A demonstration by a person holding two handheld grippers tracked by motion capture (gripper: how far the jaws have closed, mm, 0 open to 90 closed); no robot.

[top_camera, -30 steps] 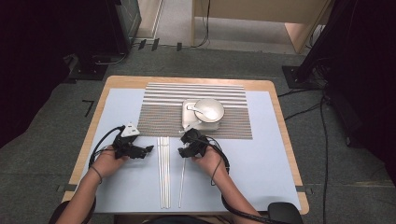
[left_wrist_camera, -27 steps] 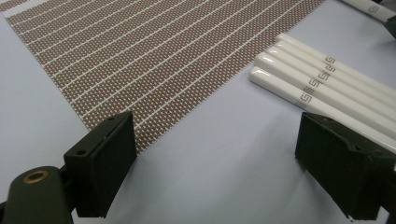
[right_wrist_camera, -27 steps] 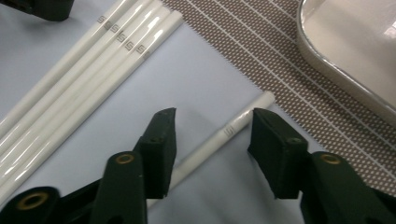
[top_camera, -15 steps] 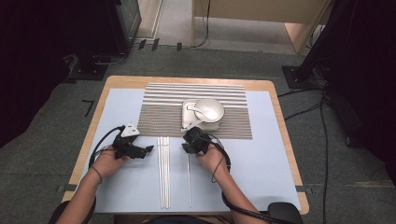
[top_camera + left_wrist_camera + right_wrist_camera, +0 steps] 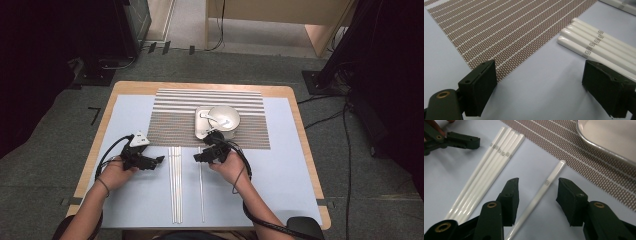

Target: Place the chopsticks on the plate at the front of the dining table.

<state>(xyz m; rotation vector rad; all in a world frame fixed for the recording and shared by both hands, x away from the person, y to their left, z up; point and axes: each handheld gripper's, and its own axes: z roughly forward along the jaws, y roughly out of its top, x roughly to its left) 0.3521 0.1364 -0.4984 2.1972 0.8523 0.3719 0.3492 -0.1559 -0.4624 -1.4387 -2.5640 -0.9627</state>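
Several white chopsticks [image 5: 175, 185] lie bundled side by side on the pale blue table cover, and one single chopstick [image 5: 201, 185] lies apart to their right. My right gripper [image 5: 197, 157] hovers over that chopstick's far end. In the right gripper view the single chopstick [image 5: 551, 177] runs between the jaws of the right gripper [image 5: 537, 186] without touching the pads. These jaws have just been opening. My left gripper [image 5: 159, 161] stands open left of the bundle. In the left gripper view the left gripper [image 5: 540, 72] holds nothing, and the bundle [image 5: 599, 45] lies beyond its right jaw.
A brown striped placemat [image 5: 170, 120] covers the far middle of the table. On it stands a metal tray [image 5: 200, 131] carrying a white bowl [image 5: 224, 117]. The tray's rim [image 5: 609, 135] is close ahead of my right gripper.
The single chopstick has shifted slightly right, away from the bundle, and now lies straight. The right gripper's jaws narrowed on it and have widened again. The left hand stayed put.
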